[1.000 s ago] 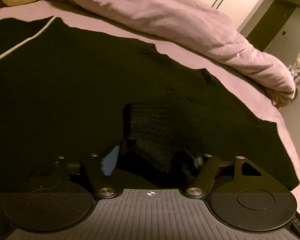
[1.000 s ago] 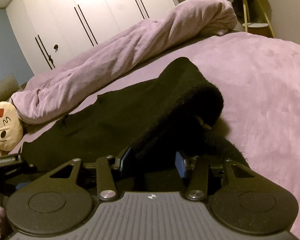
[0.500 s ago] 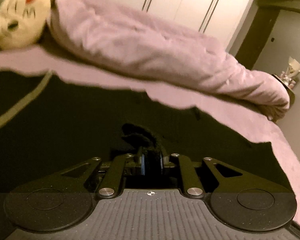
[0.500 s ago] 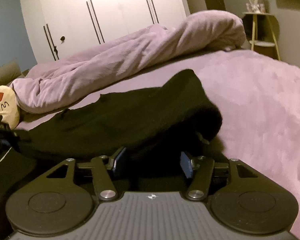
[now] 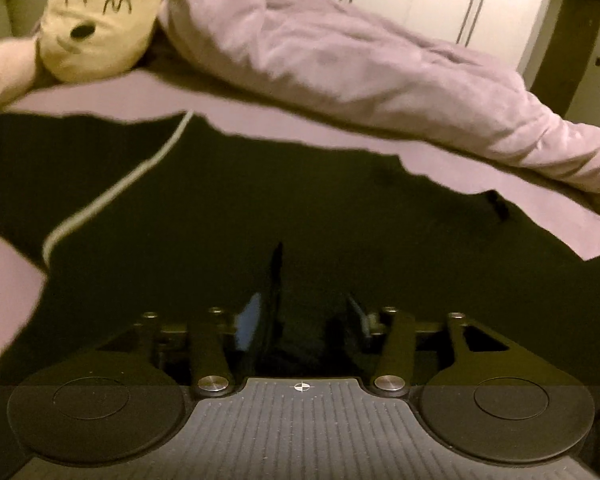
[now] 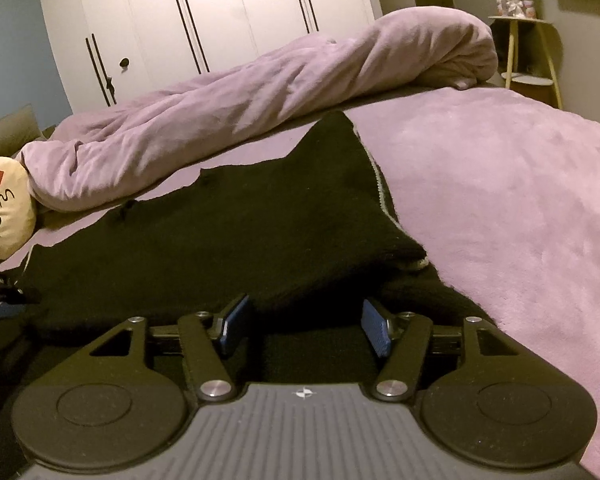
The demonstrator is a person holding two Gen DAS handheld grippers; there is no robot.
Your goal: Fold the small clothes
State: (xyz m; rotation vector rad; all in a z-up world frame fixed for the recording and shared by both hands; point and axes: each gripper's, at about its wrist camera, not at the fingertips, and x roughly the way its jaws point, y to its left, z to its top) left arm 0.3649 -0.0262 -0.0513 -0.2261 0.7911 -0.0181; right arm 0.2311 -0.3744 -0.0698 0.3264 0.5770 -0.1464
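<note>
Left wrist view: left gripper [image 5: 304, 320] hovering low over black garment [image 5: 260, 208], jaws parted, nothing pinched; cloth spreading ahead and to both sides on purple bed [image 5: 4, 264], long axis running left to right, white trim [image 5: 112, 196] slanting off to left.

Right wrist view: right gripper [image 6: 304, 324] sitting at near edge, blue pads [image 6: 374, 328] spread wide, folded flap [image 6: 300, 200] lying just ahead between them, ungripped. Right seeming nearer to flap.

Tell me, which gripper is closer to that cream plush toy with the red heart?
Left. The left gripper sits over the black garment with the plush toy just beyond it; from the right gripper, the toy lies far off to the side.
</note>
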